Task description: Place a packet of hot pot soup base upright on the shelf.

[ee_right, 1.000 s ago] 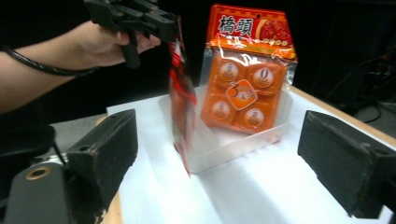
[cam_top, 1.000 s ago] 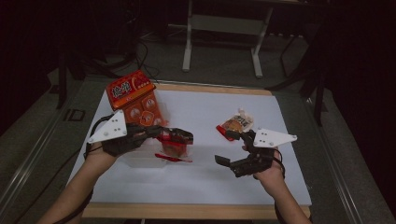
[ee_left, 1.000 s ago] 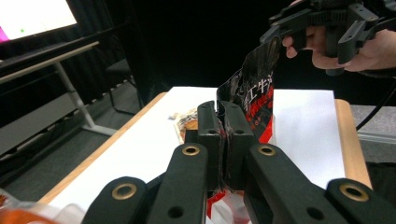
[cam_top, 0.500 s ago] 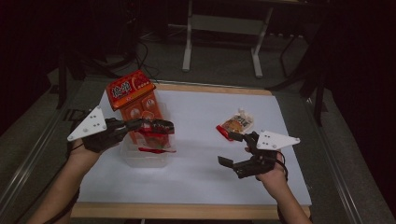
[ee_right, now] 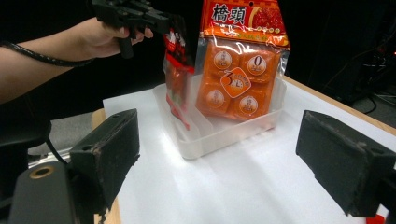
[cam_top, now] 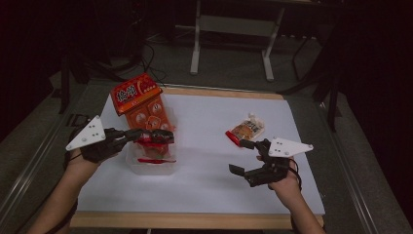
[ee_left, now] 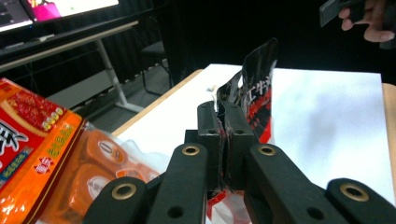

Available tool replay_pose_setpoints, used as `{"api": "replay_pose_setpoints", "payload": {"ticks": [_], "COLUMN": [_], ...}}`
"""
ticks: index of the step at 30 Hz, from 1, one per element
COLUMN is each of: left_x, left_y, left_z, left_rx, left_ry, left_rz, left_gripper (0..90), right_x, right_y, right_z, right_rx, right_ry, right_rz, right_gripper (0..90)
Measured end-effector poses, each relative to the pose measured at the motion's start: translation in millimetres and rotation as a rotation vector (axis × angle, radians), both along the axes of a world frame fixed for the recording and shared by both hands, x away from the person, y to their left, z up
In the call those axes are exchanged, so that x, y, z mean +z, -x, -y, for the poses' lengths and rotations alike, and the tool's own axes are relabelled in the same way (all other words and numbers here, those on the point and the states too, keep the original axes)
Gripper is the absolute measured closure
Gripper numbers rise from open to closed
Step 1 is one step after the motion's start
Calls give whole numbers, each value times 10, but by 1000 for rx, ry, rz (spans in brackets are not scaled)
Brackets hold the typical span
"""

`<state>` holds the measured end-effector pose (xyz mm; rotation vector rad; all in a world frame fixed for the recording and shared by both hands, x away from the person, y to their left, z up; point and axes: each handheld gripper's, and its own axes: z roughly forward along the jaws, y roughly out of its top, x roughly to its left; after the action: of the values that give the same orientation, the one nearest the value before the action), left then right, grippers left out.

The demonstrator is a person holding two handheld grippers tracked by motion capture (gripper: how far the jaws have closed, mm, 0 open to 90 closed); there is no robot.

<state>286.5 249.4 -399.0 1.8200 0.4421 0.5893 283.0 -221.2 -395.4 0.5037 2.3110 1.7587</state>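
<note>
White paper covers the surface (cam_top: 204, 195) in the high view. The left hand-held gripper (cam_top: 163, 138) is clamped on the top edge of a small red-and-black foil snack packet (cam_top: 155, 141), which hangs just below its jaw tips over a clear plastic rectangular bin (cam_top: 146, 168). A large orange bag of individually wrapped pieces (cam_top: 146, 109) leans in the bin on the far side of that hand-held gripper. The right hand-held gripper (cam_top: 243, 157) hovers with its jaws spread wide and nothing between them; a small orange-and-white snack pouch (cam_top: 247, 129) lies on the paper just beyond its tips.

In the left gripper view, the two black jaws are pressed nearly together on the packet's (ee_left: 250, 88) crinkled seal, and the loose upper part of the film stands past the tips. It looks light, thin and floppy, and probably slick, so the flat sealed edge is the sensible place to pinch. The orange bag (ee_left: 42, 154) sits to the lower left of the jaws.

In the right gripper view, the wide-set pads frame the bin (ee_right: 219, 130) ahead. The packet (ee_right: 177, 70) dangles from the left hand-held gripper (ee_right: 161, 21) with its lower end inside the bin, beside the upright orange bag (ee_right: 240, 60).
</note>
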Motion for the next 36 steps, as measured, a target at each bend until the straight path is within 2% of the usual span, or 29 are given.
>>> {"api": "replay_pose_setpoints", "payload": {"ticks": [2, 5, 14, 20, 23, 29, 32, 36], "left_x": [-24, -71, -258, -393, -449, -542, -587, -625], "left_y": [10, 13, 37, 23, 17, -4, -11, -23], "left_z": [-11, -36, -101, -126, -137, -156, -159, -190], "left_rx": [6, 8, -15, -14, -18, -34, -34, -42], "left_ry": [-13, -20, -19, -17, -11, -6, -19, 6], "left_rz": [2, -17, -50, -74, -76, -96, -95, -95], "left_gripper": [884, 884, 884, 883, 882, 880, 880, 878], "right_x": [-3, -5, -14, -39, -63, -112, -118, -120], "right_y": [-3, -5, -6, -1, -16, -27, -30, -37], "right_z": [7, 15, 29, 28, 31, 5, 3, 18], "right_rx": [1, 3, 7, 13, 19, 12, 10, 15], "right_ry": [0, -4, -7, -14, -16, 28, 35, 26], "right_rz": [-2, -8, -6, 0, -23, -14, -9, -8], "right_gripper": [134, 134, 134, 136, 142, 144, 143, 147]}}
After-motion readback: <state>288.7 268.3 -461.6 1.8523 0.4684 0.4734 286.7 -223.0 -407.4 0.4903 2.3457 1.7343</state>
